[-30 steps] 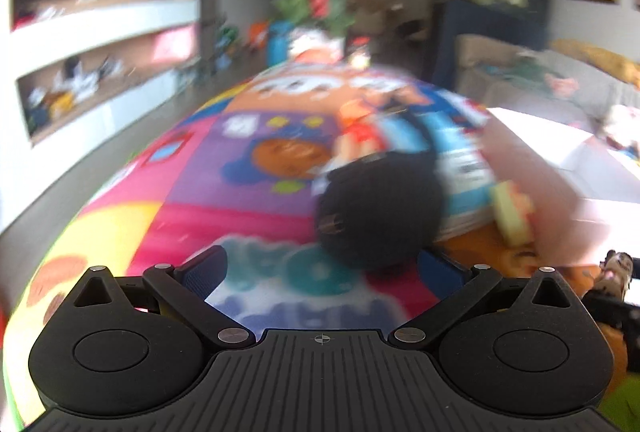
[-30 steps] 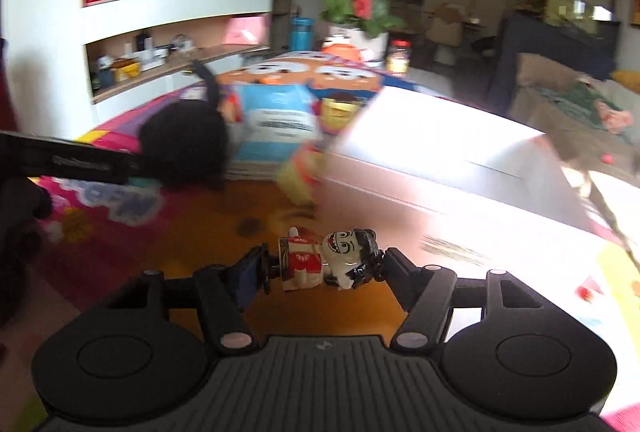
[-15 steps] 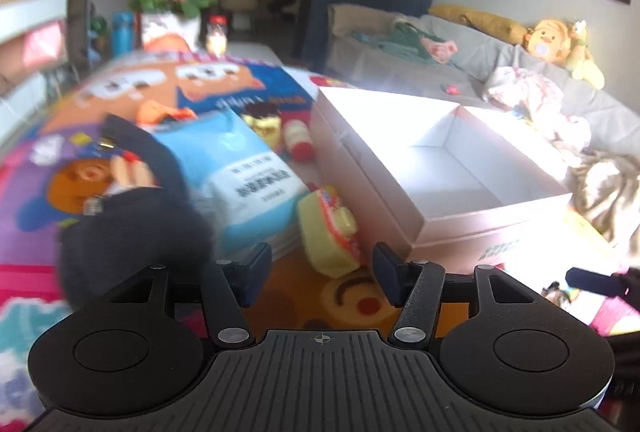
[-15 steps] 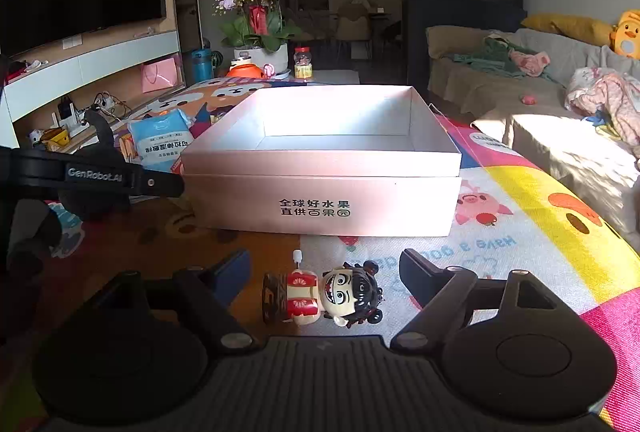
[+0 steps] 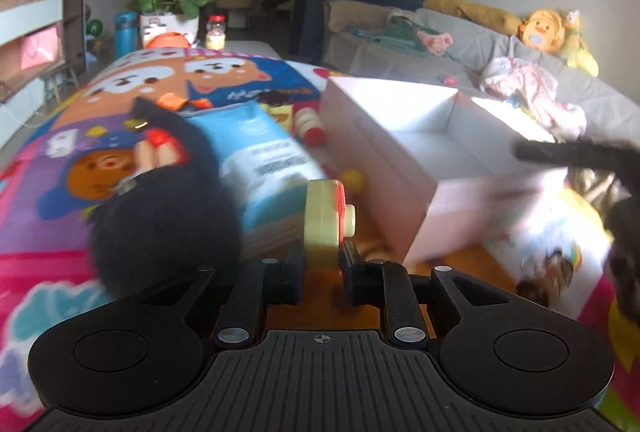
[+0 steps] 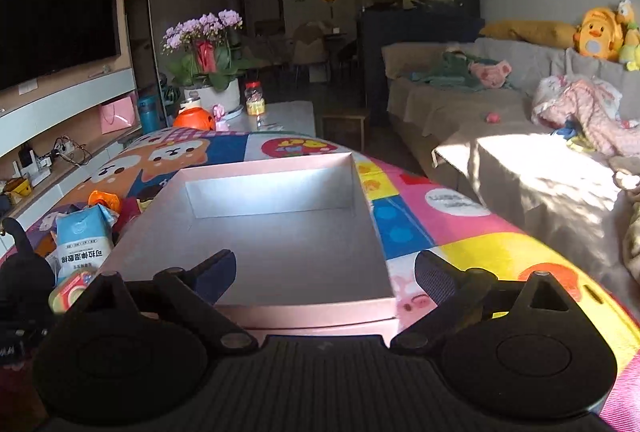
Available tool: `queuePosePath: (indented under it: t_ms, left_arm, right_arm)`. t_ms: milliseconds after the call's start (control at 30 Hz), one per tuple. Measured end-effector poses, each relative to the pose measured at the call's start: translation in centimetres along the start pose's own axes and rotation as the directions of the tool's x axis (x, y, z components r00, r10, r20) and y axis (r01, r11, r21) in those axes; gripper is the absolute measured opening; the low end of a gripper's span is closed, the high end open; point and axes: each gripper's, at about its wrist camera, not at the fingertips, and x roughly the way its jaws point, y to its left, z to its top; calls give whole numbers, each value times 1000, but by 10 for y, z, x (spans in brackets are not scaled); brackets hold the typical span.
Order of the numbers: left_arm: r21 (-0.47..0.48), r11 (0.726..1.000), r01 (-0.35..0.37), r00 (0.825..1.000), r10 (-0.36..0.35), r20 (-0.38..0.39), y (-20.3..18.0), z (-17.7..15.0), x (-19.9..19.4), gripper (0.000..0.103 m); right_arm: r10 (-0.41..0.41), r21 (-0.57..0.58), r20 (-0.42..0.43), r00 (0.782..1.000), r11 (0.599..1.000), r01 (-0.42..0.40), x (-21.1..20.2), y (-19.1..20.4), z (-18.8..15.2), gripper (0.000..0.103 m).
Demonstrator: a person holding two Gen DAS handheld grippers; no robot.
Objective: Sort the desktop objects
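My left gripper [image 5: 322,266] is shut on a pale yellow toy [image 5: 322,220] with a red face and a cream knob, held just above the mat. In the right wrist view the same yellow toy [image 6: 70,294] shows at the left edge. My right gripper [image 6: 324,268] hangs over the near wall of the pink box [image 6: 304,312]. Its jaws are opening and nothing is between them. The box floor that shows is bare. The pink box [image 5: 360,119] stands right of the held toy, with the right gripper's finger [image 5: 576,151] above it. The small figurine is out of view.
A black fuzzy thing [image 5: 160,228] and a blue wipes pack [image 5: 264,159] lie left of the toy on the colourful play mat [image 5: 120,91]. Small bottles [image 5: 310,125] sit by the box. A flower pot [image 6: 208,87] stands beyond, and a sofa [image 6: 520,159] is at right.
The left gripper swung from the black fuzzy thing to the yellow toy and closed on it. The right gripper let go of the figurine, opened wide and moved up over the box's near edge.
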Motion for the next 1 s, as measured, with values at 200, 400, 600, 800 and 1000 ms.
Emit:
queuePosePath:
  t_ms: [200, 400, 600, 800, 1000]
  left_arm:
    - [16, 1000, 10, 1000, -10, -26, 13, -21, -37, 25]
    - [44, 998, -48, 999, 48, 3, 6, -16, -37, 56]
    - [188, 971, -150, 989, 151, 10, -18, -9, -13, 66]
    - [197, 965, -172, 984, 177, -6, -14, -16, -15, 49]
    - [193, 974, 119, 991, -106, -79, -26, -29, -45, 50]
  right_arm:
    - [86, -22, -14, 996, 996, -87, 8, 29, -1, 97]
    - [110, -63, 12, 994, 992, -109, -22, 32, -12, 97]
    - [109, -104, -20, 994, 988, -110, -56, 26, -42, 97]
    - [80, -140, -71, 994, 986, -89, -63, 26, -69, 97]
    - [80, -134, -86, 993, 987, -91, -57, 29, -73, 97]
